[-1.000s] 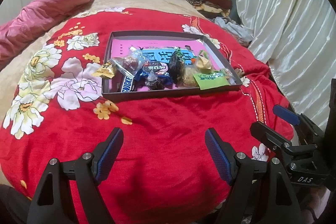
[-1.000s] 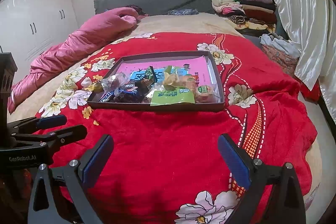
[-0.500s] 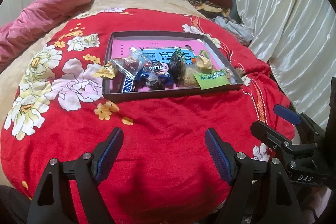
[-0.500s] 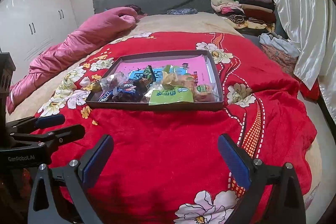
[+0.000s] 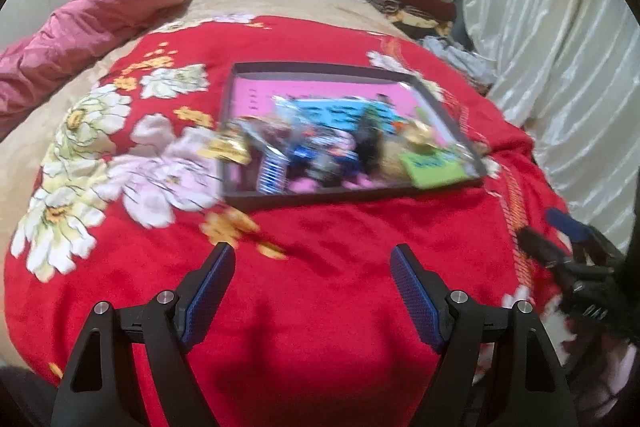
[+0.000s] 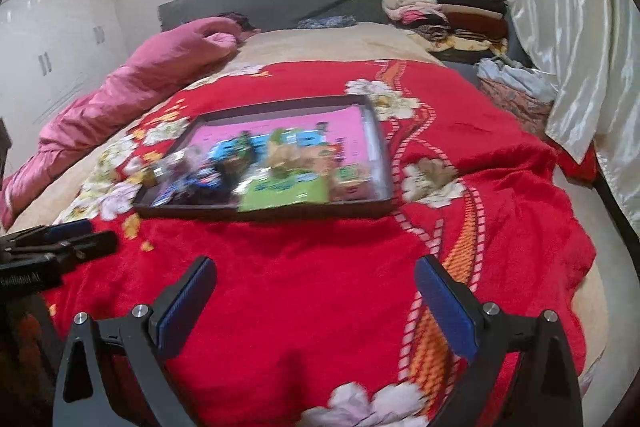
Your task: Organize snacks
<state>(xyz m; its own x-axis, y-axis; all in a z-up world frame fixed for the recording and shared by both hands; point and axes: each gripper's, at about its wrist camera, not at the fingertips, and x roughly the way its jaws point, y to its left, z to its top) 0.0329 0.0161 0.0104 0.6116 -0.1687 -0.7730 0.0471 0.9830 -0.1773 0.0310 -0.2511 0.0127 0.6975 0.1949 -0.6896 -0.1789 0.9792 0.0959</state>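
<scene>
A dark shallow tray (image 5: 320, 69) with a pink and blue bottom lies on the red flowered blanket (image 5: 320, 247). Several wrapped snacks are piled in its near half, blurred by motion: a green packet (image 5: 434, 169), a yellow one (image 5: 230, 149) hanging over the left rim, dark and blue wrappers. The tray (image 6: 376, 131) and green packet (image 6: 284, 191) also show in the right wrist view. My left gripper (image 5: 312, 263) is open and empty, above the blanket short of the tray. My right gripper (image 6: 316, 275) is open and empty, also short of the tray.
A pink quilt (image 5: 100, 23) lies along the left of the bed. Folded clothes (image 6: 444, 11) are stacked at the back right by a white curtain (image 6: 560, 27). The right gripper shows at the left view's right edge (image 5: 576, 259), the left gripper at the right view's left edge (image 6: 52, 243).
Both grippers have moved forward toward the tray, which now looks larger and blurred. Both stay open and empty. The snacks have not moved.
</scene>
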